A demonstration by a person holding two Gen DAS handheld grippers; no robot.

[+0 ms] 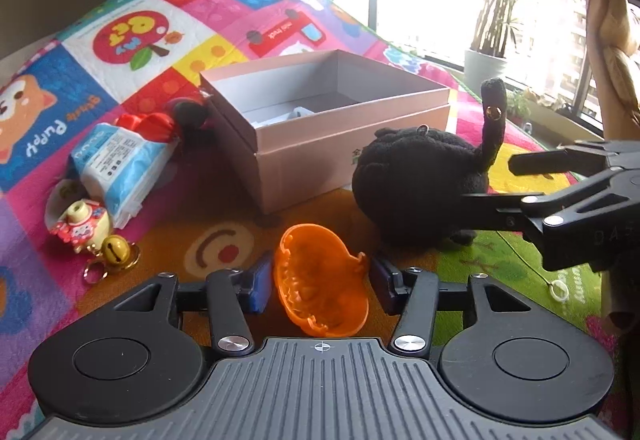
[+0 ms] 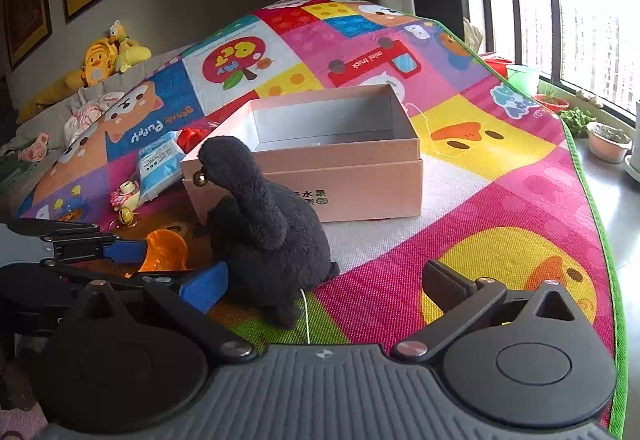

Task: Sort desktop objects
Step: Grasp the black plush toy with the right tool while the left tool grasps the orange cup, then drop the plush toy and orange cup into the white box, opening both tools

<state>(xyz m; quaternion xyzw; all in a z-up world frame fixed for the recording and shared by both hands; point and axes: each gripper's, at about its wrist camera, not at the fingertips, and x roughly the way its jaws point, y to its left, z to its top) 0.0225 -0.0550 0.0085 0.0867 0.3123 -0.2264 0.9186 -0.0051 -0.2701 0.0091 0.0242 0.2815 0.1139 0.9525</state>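
Your play mat (image 2: 500, 208) is the whole workspace, and the pink box (image 1: 340, 128) sits open in the middle of it, which I'd guess is where this stuff is meant to go. The black plush (image 1: 420, 176) stands just in front of the box, right next to where you're working, so watch you don't knock it over. Tissue pack (image 1: 120, 164) and the little bell keychain (image 1: 86, 232) are off to the side, well clear.

Your left gripper (image 1: 320, 280) has its blue pads clamped on the orange plastic shell (image 1: 320, 280), which looks thin and slippery. I can't quite tell how much of the rim the pads have, since the curve hides the contact. I'd lift slow and straight up, keep the wrist steady, then swing over the box wall before letting go.

Right gripper (image 2: 320, 288) is spread wide with nothing in it, parked beside the plush.
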